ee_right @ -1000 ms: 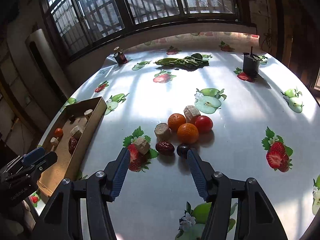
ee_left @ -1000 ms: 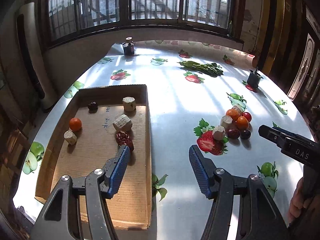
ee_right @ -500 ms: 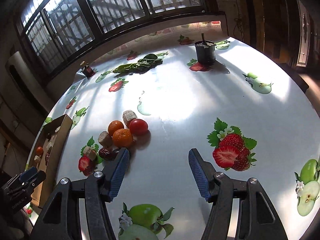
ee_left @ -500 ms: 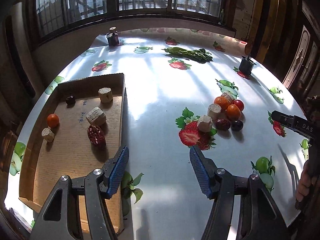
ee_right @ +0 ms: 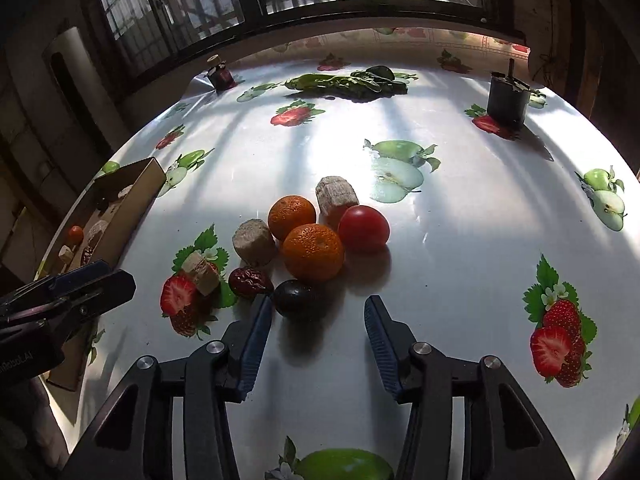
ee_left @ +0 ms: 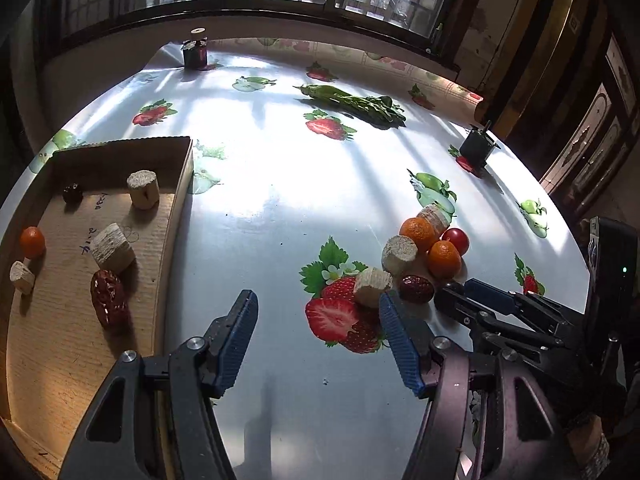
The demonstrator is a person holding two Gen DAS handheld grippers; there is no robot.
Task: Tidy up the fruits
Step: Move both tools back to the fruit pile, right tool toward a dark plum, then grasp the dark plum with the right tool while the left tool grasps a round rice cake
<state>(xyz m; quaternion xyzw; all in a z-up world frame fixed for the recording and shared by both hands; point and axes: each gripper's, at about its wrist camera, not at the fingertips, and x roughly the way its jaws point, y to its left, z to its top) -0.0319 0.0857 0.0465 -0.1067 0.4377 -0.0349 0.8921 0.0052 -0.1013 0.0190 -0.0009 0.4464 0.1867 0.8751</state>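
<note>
A pile of fruit lies on the table: two oranges [ee_right: 313, 252], a red tomato [ee_right: 364, 228], a dark plum [ee_right: 298, 298], a red date [ee_right: 249, 281] and beige cut chunks [ee_right: 254, 241]. My right gripper [ee_right: 318, 314] is open just in front of the plum, which sits by its left finger. My left gripper [ee_left: 318, 316] is open and empty over the table, left of the pile [ee_left: 424, 252]. A cardboard tray [ee_left: 182, 184] at the left holds a small orange [ee_left: 32, 242], a date [ee_left: 110, 298], a dark fruit and chunks.
Leafy greens [ee_right: 352, 82] lie at the back of the table. A dark cup [ee_right: 507, 100] stands at the back right and a small bottle [ee_right: 219, 74] at the back left. The tablecloth carries printed strawberries and apples. Window bars close the far side.
My left gripper has swung right, off the tray and toward the pile. My right gripper has come back in close to the pile, with the plum now by its left finger.
</note>
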